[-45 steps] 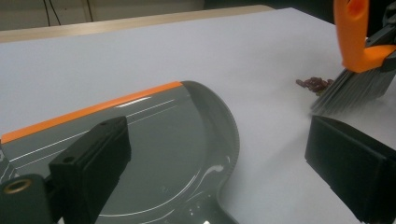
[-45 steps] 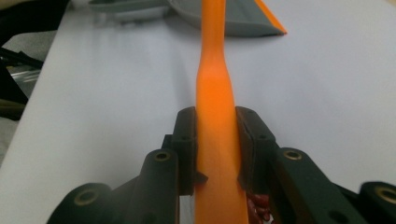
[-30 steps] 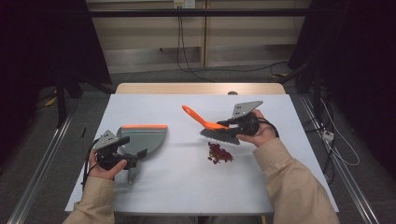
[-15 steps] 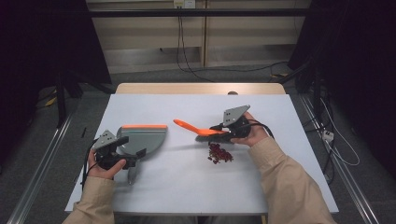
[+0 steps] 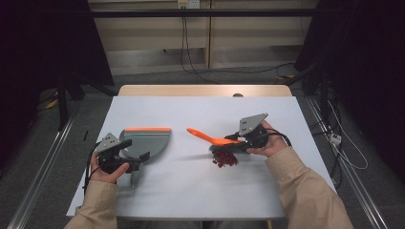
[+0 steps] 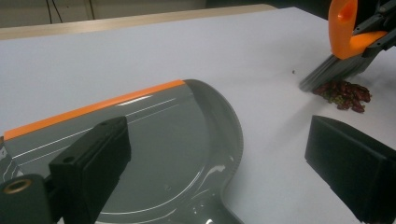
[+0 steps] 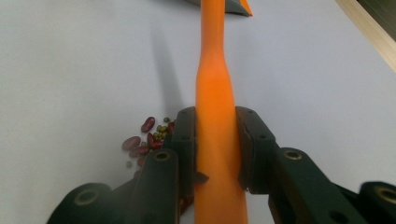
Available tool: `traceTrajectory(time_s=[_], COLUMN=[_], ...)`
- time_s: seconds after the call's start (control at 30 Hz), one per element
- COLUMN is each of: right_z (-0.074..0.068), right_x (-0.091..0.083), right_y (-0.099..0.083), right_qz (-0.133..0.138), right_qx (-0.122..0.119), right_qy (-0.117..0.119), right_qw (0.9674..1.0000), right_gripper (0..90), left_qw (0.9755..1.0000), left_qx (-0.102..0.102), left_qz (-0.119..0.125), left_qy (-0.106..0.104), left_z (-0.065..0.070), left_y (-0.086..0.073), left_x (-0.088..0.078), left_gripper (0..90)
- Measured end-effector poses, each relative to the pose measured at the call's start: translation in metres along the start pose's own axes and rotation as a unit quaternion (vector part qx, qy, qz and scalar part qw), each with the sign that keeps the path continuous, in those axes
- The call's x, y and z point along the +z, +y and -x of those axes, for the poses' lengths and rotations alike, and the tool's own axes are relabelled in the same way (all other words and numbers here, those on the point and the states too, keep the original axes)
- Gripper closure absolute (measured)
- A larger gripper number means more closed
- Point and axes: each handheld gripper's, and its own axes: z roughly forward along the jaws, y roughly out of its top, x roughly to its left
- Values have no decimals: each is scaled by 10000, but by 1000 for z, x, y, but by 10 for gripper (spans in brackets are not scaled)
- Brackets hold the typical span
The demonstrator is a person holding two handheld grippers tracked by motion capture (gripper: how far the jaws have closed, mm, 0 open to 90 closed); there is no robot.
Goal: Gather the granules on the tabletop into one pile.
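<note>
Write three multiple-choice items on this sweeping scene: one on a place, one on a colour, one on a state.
1. Where does the bean pile lie?
A. Inside the dustpan
B. On the table under the brush bristles
C. On the floor

2. What colour is the brush handle?
A. Orange
B. Blue
C. White

3. How is the right gripper?
A. Wide open and empty
B. Shut on the brush handle
C. Shut on the dustpan

Key: 1 B, the beans sit on the table at the bristles, apart from the dustpan. 2 A, the handle shows orange. 3 B, both pads press the handle.
</note>
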Motion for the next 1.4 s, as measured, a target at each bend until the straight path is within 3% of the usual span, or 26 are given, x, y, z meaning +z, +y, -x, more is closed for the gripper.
traceTrajectory(time_s=[0.2,0.4,0.5,0.63,0.83,0.97,1.03,1.17,1.23,1.27,1.3,1.33,1.37,1.4], right_z=[3,10,13,19,16,13,12,11,12,13,15,17,20,22], right_x=[-5,-13,-18,-21,-21,-20,-18,-14,-13,-13,-12,-12,-12,-10], right_y=[-1,-4,-8,-18,-24,-17,-13,-8,-8,-6,-6,-7,-7,-6], right_qz=[118,283,254,105,-54,-364,-563,-999,-1034,-1078,-1003,-859,-704,-604], right_qx=[234,757,1106,1622,1974,2000,2071,2036,2154,2134,2165,2335,2359,2213], right_qy=[-239,-597,-866,-1191,-1421,-1318,-1360,-1418,-1378,-1351,-1290,-1204,-1144,-1118], right_qw=[9994,9949,9898,9795,9700,9702,9672,9636,9612,9616,9625,9610,9624,9669], right_gripper=[714,714,714,713,708,657,639,708,712,713,714,714,714,714], left_qw=[10000,10000,10000,10000,10000,10000,10000,10000,10000,10000,10000,10000,10000,10000], left_qx=[17,-8,-10,-19,13,2,3,-5,-1,9,-17,-17,-18,-12], left_qz=[-2,8,9,14,-21,-20,-17,-17,-29,-32,-9,-4,-3,-7], left_qy=[7,-5,-7,-17,-20,-37,-37,-48,-40,-37,-39,-38,-39,-40], left_z=[0,0,0,0,0,1,1,1,1,0,1,1,1,1], left_y=[0,0,0,0,0,0,0,0,0,0,0,0,0,0], left_x=[-1,-1,0,0,0,1,2,1,1,0,0,0,0,0], left_gripper=[68,68,68,68,68,68,68,68,68,68,68,68,68,68])
